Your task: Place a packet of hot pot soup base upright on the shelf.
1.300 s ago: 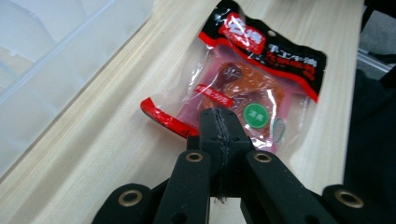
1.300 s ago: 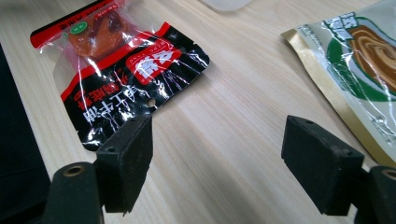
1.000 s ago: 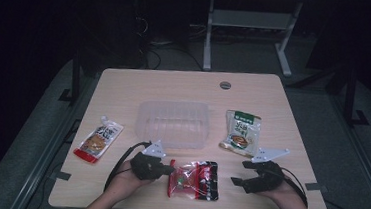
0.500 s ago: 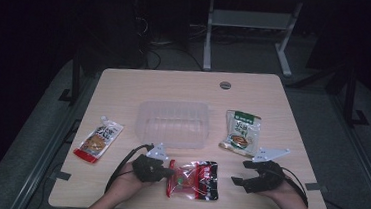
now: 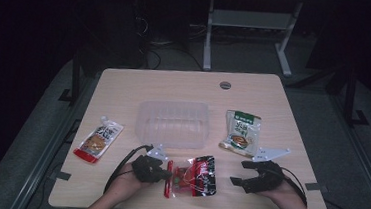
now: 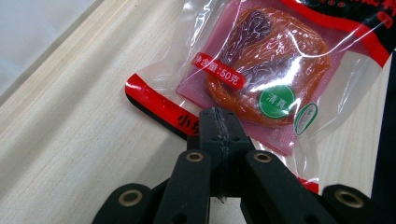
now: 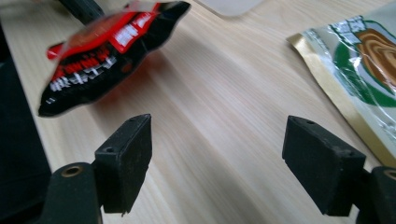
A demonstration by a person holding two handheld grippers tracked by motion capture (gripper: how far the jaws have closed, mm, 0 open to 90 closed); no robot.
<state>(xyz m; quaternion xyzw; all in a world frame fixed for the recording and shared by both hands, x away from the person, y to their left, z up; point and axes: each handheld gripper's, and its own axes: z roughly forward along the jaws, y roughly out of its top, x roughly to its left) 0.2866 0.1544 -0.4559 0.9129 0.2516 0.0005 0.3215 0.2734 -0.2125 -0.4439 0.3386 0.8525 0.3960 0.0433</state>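
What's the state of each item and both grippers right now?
left gripper: shut on the red-black packet's edge.
right gripper: open, nothing between its jaws.
red-black packet: sealed, one end lifted off the table.
clear plastic container: open-topped, empty.
green-white pouch: sealed, lying flat.
orange spout pouch: lying flat.

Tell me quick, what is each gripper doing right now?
Left gripper: shut on the edge of the red snack packet.
Right gripper: open, holding nothing, above the table.
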